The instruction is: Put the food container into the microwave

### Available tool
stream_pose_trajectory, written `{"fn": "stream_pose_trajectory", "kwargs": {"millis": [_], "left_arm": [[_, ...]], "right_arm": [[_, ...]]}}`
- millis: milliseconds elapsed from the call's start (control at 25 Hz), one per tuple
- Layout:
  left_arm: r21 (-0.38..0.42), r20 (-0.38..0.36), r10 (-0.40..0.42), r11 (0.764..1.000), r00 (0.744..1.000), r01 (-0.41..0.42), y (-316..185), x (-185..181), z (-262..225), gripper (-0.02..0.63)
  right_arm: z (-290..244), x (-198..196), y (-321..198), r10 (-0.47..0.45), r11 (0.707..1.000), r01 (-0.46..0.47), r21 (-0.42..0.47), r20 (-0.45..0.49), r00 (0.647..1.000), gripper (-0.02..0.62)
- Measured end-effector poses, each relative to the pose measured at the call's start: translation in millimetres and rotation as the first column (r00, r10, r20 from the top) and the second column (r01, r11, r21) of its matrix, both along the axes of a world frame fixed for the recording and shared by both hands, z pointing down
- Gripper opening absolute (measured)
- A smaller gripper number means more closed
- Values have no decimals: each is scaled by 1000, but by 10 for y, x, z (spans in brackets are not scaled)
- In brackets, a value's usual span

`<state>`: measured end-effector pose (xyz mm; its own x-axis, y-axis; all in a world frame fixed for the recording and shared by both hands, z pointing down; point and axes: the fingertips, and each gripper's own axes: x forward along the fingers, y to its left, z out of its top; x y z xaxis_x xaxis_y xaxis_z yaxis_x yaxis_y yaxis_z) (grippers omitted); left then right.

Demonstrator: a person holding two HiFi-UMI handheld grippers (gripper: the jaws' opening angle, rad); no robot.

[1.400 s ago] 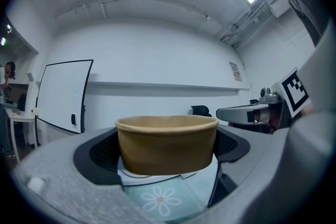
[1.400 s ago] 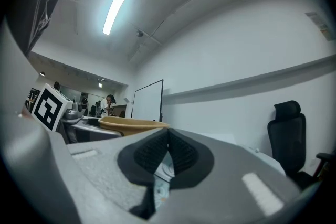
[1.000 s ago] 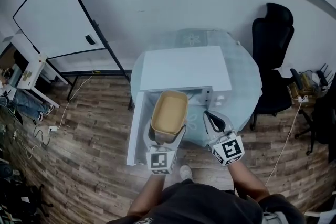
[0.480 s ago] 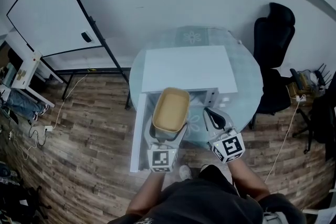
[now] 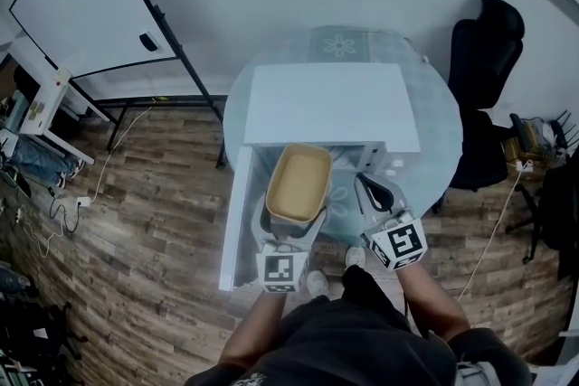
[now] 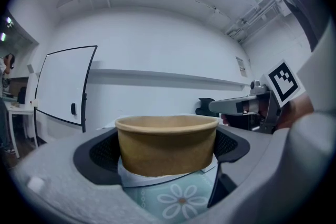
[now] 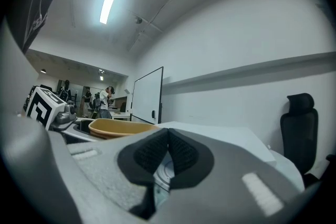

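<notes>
The left gripper (image 5: 291,223) has its jaws closed on the sides of the tan food container (image 6: 167,141), which it holds level. The right gripper (image 7: 168,152) is pressed closed on nothing, just to the right.

The container hangs at the mouth of the white microwave (image 5: 330,108), whose door (image 5: 237,221) is swung open at the left, on the round table (image 5: 434,136). This looks like the carrying-in step. Next, the container goes forward under the top edge and is set down.
</notes>
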<state>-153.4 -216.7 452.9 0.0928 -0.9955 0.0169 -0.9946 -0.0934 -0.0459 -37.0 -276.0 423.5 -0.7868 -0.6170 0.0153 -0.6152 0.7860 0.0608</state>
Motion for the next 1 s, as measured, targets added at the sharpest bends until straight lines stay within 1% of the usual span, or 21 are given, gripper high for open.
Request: {"fn": "stream_pose_trajectory", "kwargs": {"millis": [240, 600, 760, 880, 1000], "left_arm": [[-39, -29, -7, 999, 1000, 6, -30, 1, 232, 531], [-136, -69, -44, 990, 997, 34, -149, -93, 781, 531], [-132, -66, -55, 990, 996, 46, -266, -139, 863, 531], [-151, -65, -61, 987, 996, 50, -339, -156, 986, 531], [-167, -81, -68, 985, 994, 54, -425, -177, 1074, 531]], "right_arm": [[247, -11, -90, -11, 999, 10, -34, -26, 1000, 0], [751, -29, -230, -14, 995, 8, -100, -63, 998, 0], [948, -92, -247, -35, 991, 25, -128, -76, 997, 0], [1063, -141, -250, -54, 989, 42, -143, -81, 995, 0], [1170, -178, -267, -71, 986, 55, -160, -94, 993, 0]]}}
